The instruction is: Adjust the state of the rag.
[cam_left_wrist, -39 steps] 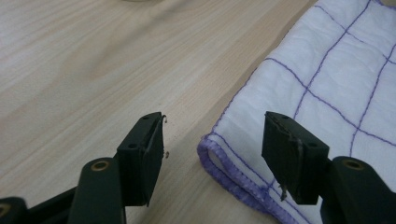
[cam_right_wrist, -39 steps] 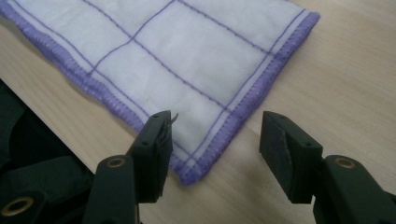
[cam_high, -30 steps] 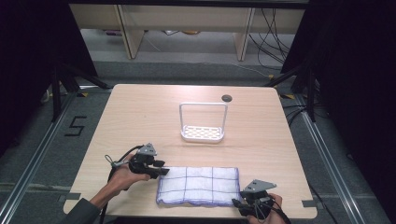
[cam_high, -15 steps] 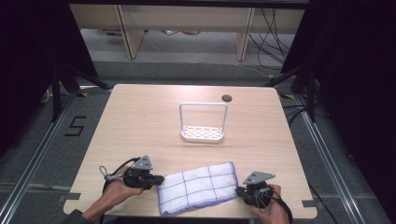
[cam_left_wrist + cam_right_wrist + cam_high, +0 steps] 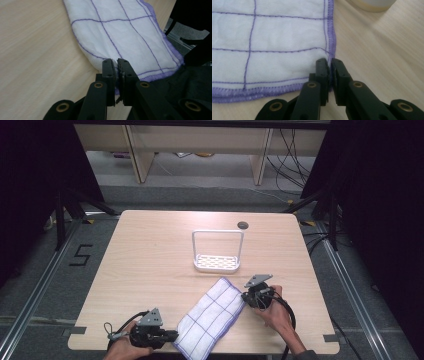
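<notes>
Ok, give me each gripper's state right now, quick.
Left gripper: closed, pinching the near corner of the cloth.
Right gripper: closed, pinching the cloth's far corner.

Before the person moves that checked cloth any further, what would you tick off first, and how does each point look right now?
1. Left hand-held gripper pinching the cloth: ok, jaws shut on its edge.
2. Right hand-held gripper pinching the cloth: ok, jaws shut at a purple-hemmed corner.
3. Cloth lying on the table: ok, set at a slant between the two grippers.
4. White rack apart from the cloth: ok, a gap shows in the high view.
5. Grip strong enough to hold: cannot tell.
</notes>
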Demonstrator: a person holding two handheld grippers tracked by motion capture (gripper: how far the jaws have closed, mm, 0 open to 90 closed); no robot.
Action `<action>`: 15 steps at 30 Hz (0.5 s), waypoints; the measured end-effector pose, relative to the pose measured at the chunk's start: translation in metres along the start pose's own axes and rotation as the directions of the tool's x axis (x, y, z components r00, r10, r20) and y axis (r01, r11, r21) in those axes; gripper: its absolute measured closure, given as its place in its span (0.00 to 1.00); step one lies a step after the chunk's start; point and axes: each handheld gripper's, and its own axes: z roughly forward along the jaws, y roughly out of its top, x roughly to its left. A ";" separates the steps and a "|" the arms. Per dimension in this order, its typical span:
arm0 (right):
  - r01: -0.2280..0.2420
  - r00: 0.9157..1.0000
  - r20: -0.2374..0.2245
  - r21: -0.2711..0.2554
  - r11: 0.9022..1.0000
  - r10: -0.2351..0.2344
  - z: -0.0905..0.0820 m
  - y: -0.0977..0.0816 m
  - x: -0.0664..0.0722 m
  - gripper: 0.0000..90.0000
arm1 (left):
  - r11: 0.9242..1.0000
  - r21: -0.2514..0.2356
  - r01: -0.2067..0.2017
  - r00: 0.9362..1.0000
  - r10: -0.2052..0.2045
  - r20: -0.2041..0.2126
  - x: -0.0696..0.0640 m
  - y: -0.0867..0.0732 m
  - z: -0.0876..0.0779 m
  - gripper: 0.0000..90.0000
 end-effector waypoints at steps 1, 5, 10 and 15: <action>-0.003 1.000 -0.006 0.010 1.000 0.003 0.000 0.002 -0.002 0.94 | 1.000 -0.006 0.012 1.000 -0.012 0.008 -0.003 0.000 0.002 0.93; 0.000 1.000 -0.008 -0.001 1.000 0.000 0.008 0.011 -0.007 0.94 | 1.000 -0.001 -0.008 1.000 0.008 0.010 -0.012 0.000 0.006 0.93; -0.002 1.000 -0.013 -0.003 1.000 0.002 0.014 0.019 -0.010 0.94 | 1.000 -0.009 0.007 1.000 -0.007 0.026 -0.019 0.000 0.009 0.91; -0.027 1.000 -0.004 -0.013 1.000 0.027 0.014 0.021 -0.011 0.85 | 0.999 -0.025 0.035 0.998 -0.033 0.053 -0.020 0.003 0.006 0.77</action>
